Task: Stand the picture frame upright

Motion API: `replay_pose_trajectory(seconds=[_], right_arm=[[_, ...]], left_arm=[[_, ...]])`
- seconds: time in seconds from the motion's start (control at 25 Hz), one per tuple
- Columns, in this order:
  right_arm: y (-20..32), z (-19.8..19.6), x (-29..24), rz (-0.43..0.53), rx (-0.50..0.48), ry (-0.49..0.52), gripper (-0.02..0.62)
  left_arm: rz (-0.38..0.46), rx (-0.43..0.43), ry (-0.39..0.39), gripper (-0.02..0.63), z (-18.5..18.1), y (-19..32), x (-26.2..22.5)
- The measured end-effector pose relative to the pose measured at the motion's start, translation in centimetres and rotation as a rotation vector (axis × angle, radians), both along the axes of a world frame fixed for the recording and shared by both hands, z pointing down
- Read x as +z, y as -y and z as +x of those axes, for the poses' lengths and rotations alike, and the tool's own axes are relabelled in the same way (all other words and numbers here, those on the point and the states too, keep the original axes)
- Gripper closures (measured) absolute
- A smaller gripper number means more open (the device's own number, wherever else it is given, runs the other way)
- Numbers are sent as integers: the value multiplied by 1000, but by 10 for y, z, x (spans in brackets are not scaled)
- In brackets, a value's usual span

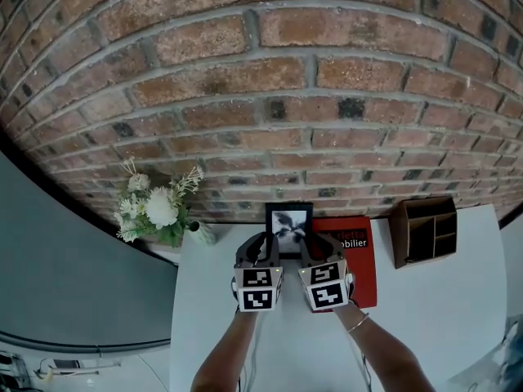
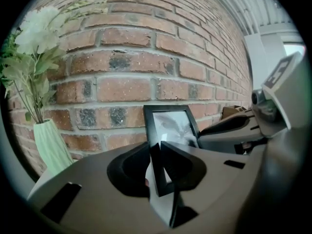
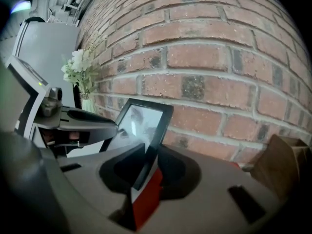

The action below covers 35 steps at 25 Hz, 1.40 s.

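Observation:
The black picture frame [image 1: 288, 225] with a grey photo stands close to upright on the white table [image 1: 441, 300], near the brick wall, its face toward me. My left gripper [image 1: 263, 245] is shut on the frame's left edge; in the left gripper view that edge [image 2: 157, 167] sits pinched between the jaws, with the frame [image 2: 171, 126] rising above them. My right gripper [image 1: 303, 245] is shut on the right edge, and in the right gripper view the frame [image 3: 144, 123] leans back from the jaws. Each gripper shows in the other's view: the right gripper [image 2: 234, 130], the left gripper [image 3: 83, 123].
A pale green vase of white flowers [image 1: 159, 211] stands left of the frame. A red book [image 1: 355, 268] lies flat under and right of the right gripper. A brown wooden organizer [image 1: 425, 229] stands at the far right. The brick wall [image 1: 270, 96] is directly behind.

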State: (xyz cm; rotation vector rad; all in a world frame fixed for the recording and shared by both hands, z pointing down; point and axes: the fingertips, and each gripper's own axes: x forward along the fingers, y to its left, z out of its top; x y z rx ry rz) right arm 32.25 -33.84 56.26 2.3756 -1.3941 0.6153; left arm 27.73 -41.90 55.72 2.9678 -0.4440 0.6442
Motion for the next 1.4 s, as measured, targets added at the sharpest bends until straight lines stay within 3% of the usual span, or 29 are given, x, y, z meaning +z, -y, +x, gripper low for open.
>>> replay_pose_trajectory(seconds=[0.24,1.12,1.4], right_arm=[[4,9,8,-46,4,-7,515],[6,12,9,-17,25,31,515],[4,13,11,3,21,50,514]], left_arm=[[-22,-4,7,548,7,5,9],[-48,-8,-2,541,8,6,12],[-85,-20,-3,508,3,9,18]])
